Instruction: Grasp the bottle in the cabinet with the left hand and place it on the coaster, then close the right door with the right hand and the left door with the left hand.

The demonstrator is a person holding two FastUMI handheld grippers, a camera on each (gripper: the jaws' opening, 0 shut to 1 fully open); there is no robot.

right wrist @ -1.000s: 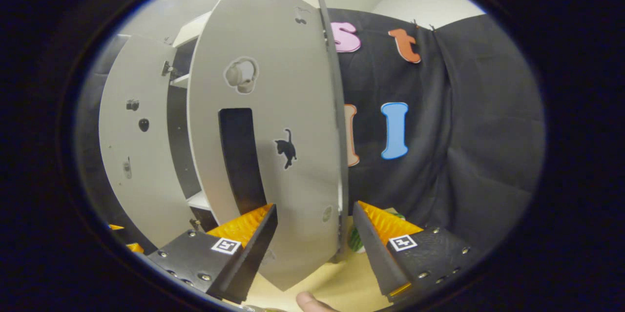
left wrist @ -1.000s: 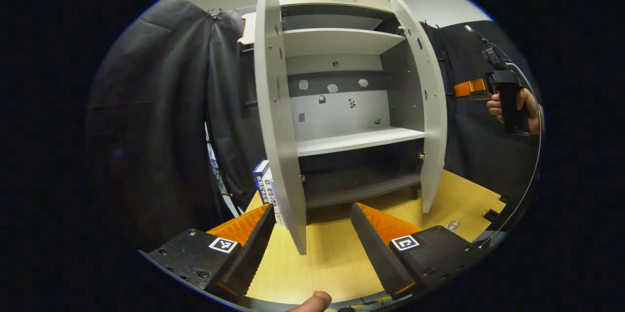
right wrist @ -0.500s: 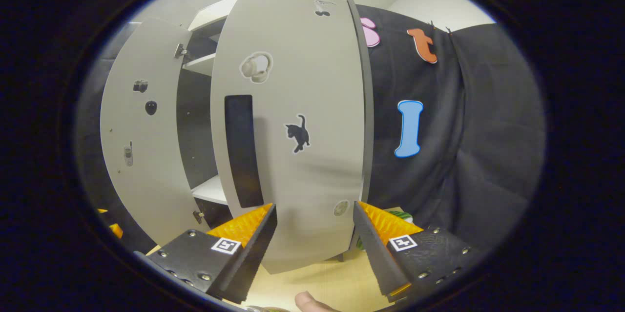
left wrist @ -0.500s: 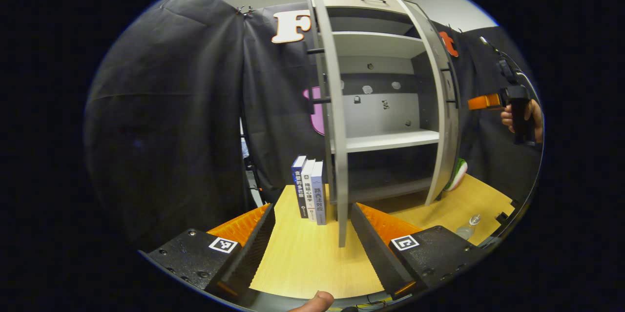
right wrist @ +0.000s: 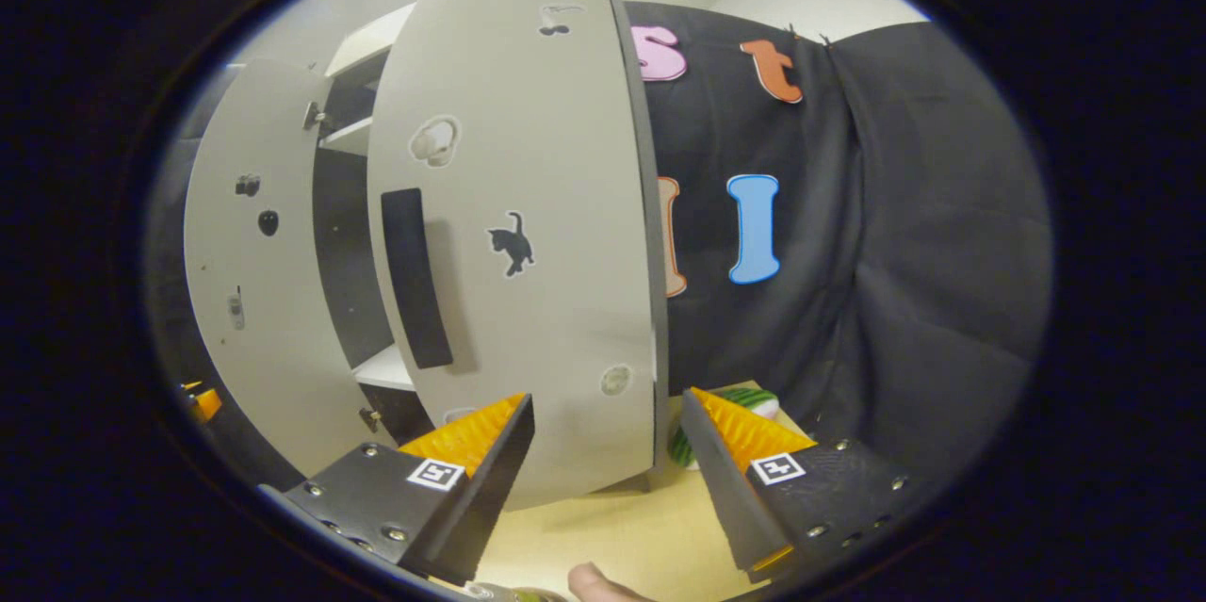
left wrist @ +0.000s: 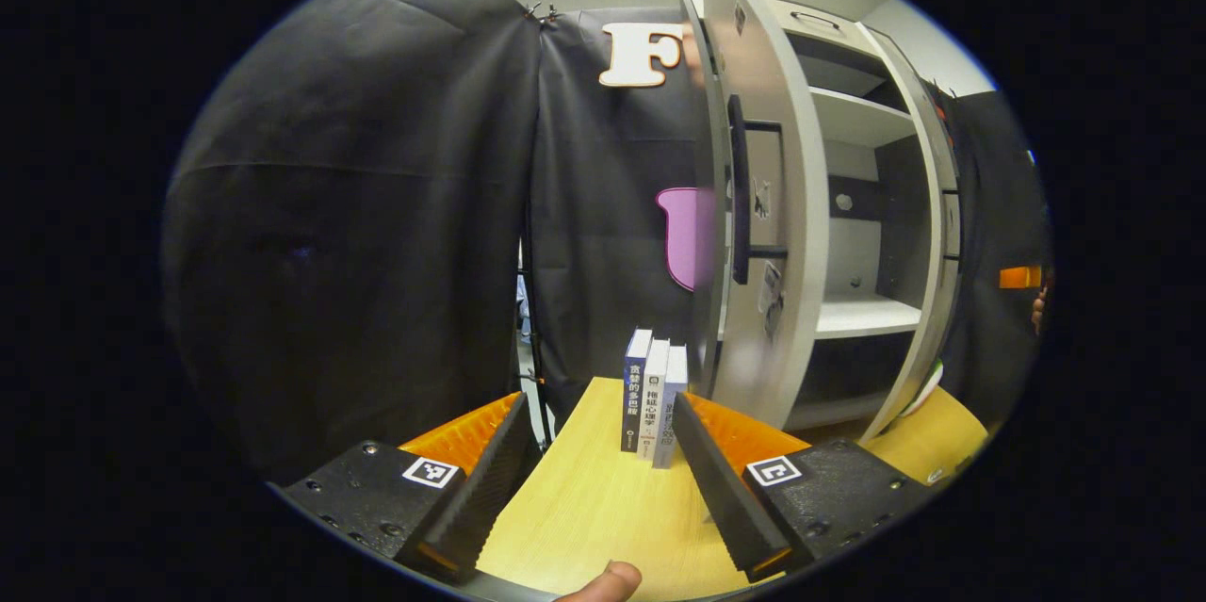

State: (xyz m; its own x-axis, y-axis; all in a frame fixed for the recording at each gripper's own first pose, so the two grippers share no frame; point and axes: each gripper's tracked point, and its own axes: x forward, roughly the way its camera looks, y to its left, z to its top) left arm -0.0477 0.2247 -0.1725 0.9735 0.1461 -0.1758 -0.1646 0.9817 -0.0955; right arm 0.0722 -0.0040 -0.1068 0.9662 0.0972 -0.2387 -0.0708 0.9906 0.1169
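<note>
Left gripper view: left tool [left wrist: 603, 475] with fingers spread apart, nothing between them, held over the wooden tabletop [left wrist: 584, 508]. Three books [left wrist: 653, 395] stand upright on the tabletop, just beside the cabinet [left wrist: 867, 206]. Left door [left wrist: 763, 197] stands open, seen nearly edge-on, dark bar handle [left wrist: 740, 187] on its outer face. White shelf [left wrist: 862, 315] visible inside; cannot make out the bottle or the coaster. At the far right edge, part of a hand [left wrist: 1038, 308] with a bit of the other tool.

Right gripper view: right tool [right wrist: 608, 479] also spread apart, gripping nothing, fingers either side of the lower edge of the right door [right wrist: 528, 235]; contact with the door cannot be judged. Right door is open, outer face toward the camera, dark handle [right wrist: 415, 277] and a cat sticker [right wrist: 512, 242] on it. Left door seen beyond, also open. A green striped object [right wrist: 725, 418] sits on the tabletop behind the door's edge.
</note>
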